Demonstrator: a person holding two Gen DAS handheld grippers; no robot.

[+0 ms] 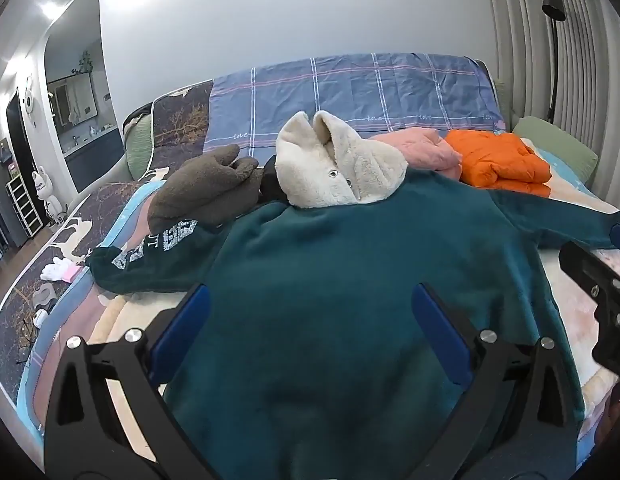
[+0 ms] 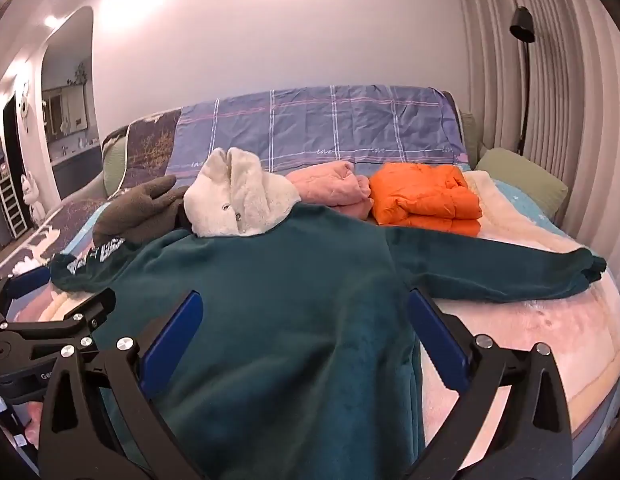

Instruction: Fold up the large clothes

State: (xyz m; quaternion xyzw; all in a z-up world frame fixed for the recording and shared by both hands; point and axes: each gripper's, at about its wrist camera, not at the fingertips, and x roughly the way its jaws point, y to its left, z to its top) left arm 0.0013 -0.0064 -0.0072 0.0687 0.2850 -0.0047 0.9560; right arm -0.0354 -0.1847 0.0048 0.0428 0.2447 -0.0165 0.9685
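- Two garments at the far end of the bed look already folded: a puffy orange quilted jacket (image 2: 423,196) in a neat stack, and a soft pink fleece garment (image 2: 333,188) bundled just beside it on its left.
- One large dark teal fleece sweatshirt (image 2: 294,304) lies spread flat on the pale pink blanket (image 2: 549,320), body toward the cameras, both sleeves stretched out sideways; the sleeve on the left of the view carries white printed lettering (image 1: 158,246). I judge no fold has been made on it yet.
- A cream fluffy hooded jacket with metal snaps (image 1: 341,168) and a brown fleece garment (image 1: 202,188) sit heaped at the sweatshirt's collar end, seemingly unfolded and still to do.
- Left gripper (image 1: 310,320) is spread wide above the sweatshirt's lower body, pinching nothing.
- Right gripper (image 2: 302,324) is likewise spread wide over the lower body near its right edge, holding nothing.
- By my reading, the job is partway: sleeves and body of the teal piece remain, then the heap.
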